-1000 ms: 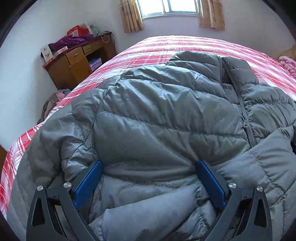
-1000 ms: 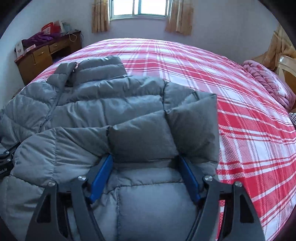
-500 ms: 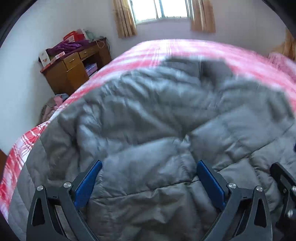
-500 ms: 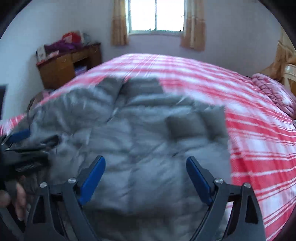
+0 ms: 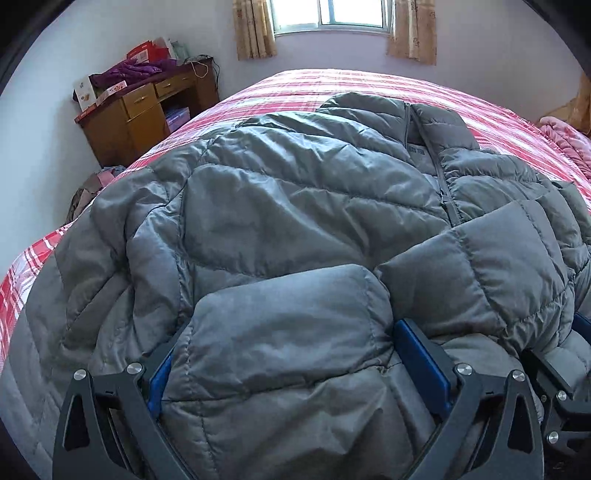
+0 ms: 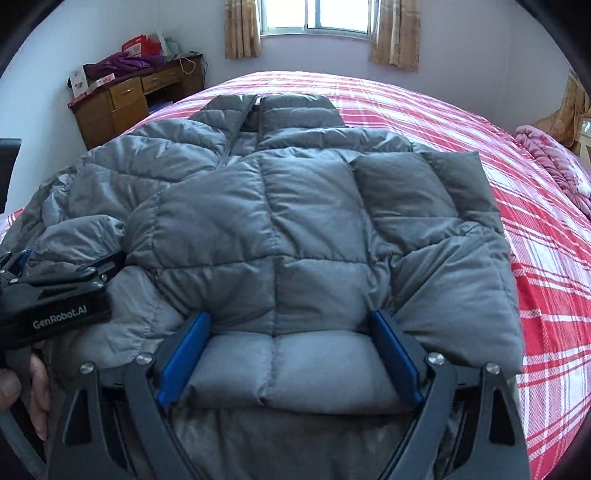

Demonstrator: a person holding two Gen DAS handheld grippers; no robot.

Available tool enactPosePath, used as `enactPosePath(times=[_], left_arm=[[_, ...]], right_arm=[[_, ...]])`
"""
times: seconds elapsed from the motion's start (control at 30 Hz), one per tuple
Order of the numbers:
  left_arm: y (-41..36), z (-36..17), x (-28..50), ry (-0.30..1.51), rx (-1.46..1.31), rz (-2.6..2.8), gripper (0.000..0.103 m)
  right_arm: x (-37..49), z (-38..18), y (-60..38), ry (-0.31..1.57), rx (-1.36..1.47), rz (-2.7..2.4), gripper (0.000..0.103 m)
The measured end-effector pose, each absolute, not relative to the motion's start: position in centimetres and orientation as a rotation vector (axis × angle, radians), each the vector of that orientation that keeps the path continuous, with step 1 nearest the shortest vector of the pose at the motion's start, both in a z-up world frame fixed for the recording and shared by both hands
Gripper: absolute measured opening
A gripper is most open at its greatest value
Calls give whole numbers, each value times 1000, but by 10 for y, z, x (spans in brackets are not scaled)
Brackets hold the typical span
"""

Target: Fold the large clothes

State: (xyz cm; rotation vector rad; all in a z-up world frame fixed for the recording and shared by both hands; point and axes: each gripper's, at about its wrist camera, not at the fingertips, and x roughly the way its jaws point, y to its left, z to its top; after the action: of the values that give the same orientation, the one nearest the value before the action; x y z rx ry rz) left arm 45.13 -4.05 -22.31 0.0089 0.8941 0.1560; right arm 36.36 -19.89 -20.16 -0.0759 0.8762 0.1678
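Note:
A large grey puffer jacket (image 5: 295, 192) lies on the bed, collar toward the window, zipper down its front. In the right wrist view the jacket (image 6: 303, 221) has its right sleeve folded across the chest. My left gripper (image 5: 295, 354) is wide open, with a puffy fold of the jacket bulging between its blue pads. My right gripper (image 6: 291, 354) is also wide open with the jacket's lower part between its pads. The left gripper's body (image 6: 55, 295) shows at the left of the right wrist view, and the right gripper's body shows at the lower right of the left wrist view (image 5: 561, 384).
The bed has a red and white plaid cover (image 6: 517, 155). A wooden desk (image 5: 140, 110) piled with clothes and boxes stands against the left wall. A pink blanket (image 6: 554, 162) lies at the bed's right side. A curtained window (image 5: 332, 14) is behind.
Both grippers swung with jacket fabric during the blurred frames. A padded fold now lies across the jacket's front, and the two grippers are closer together.

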Motion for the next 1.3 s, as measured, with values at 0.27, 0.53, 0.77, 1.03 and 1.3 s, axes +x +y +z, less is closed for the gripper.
enactPosePath(times=[0.27, 0.53, 0.77, 1.03, 1.3], left_arm=[[-41, -223, 450, 893, 11, 157, 102], [-40, -223, 448, 900, 5, 152, 102], [8, -147, 400, 819, -7, 119, 102], [173, -139, 290, 826, 48, 448, 102], [246, -187, 212, 951, -206, 479, 102]], right_arm=[[368, -203, -196, 882, -81, 165, 91], [371, -204, -195, 891, -85, 167, 92], [351, -173, -213, 871, -67, 186, 93], [262, -159, -238, 837, -101, 175, 97], [208, -164, -215, 751, -148, 234, 97]])
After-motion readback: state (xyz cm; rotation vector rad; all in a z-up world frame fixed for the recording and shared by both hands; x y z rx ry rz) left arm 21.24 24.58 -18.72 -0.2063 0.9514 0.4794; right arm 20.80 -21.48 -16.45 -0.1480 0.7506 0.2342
